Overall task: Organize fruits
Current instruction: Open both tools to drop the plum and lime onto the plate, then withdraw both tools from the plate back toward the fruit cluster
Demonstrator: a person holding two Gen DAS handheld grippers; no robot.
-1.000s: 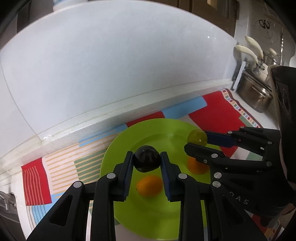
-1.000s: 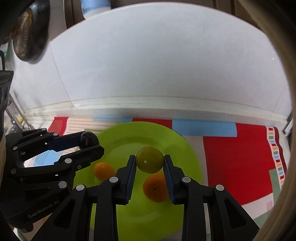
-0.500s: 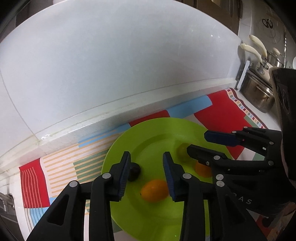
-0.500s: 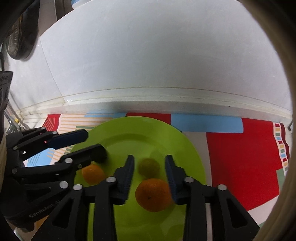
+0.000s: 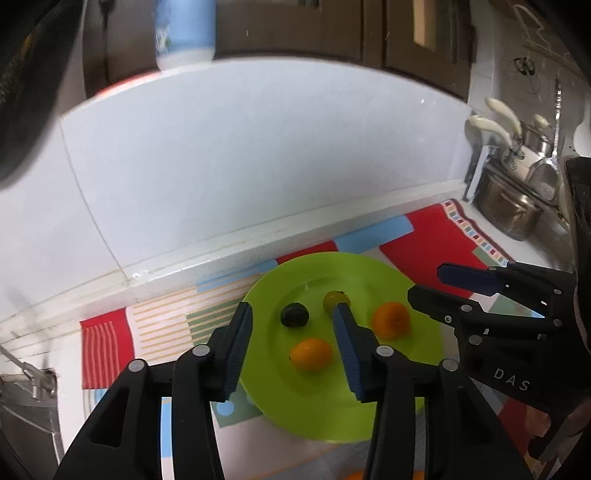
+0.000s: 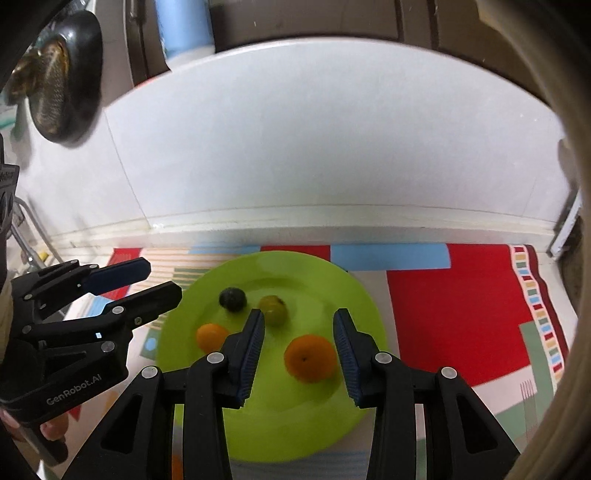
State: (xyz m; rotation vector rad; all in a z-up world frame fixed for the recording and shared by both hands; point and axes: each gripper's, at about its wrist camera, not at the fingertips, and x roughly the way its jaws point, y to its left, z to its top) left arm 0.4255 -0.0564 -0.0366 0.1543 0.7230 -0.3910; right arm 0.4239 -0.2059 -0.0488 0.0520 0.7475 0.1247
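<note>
A lime green plate (image 5: 369,398) (image 6: 332,269) lies on a patterned mat. On it rest a dark plum (image 5: 294,315) (image 6: 232,299), a small green fruit (image 5: 332,298) (image 6: 274,309), a round orange (image 5: 390,320) (image 6: 311,358) and a small oval orange fruit (image 5: 310,353) (image 6: 210,336). My left gripper (image 5: 293,314) is open and empty, raised above the plate's near left. My right gripper (image 6: 298,320) is open and empty above the plate's near right. Each gripper shows in the other's view, the right (image 5: 436,282) and the left (image 6: 157,282).
The colourful mat (image 6: 454,306) covers the counter against a white tiled wall (image 5: 258,155). Steel pots (image 5: 509,210) stand at the far right. A blue-white container (image 5: 184,29) sits on the ledge above. A dark pan (image 6: 62,81) hangs at the upper left.
Both grippers opened and released the plum and the green fruit onto the plate, then rose and pulled back. The fruits now rest on the plate.
</note>
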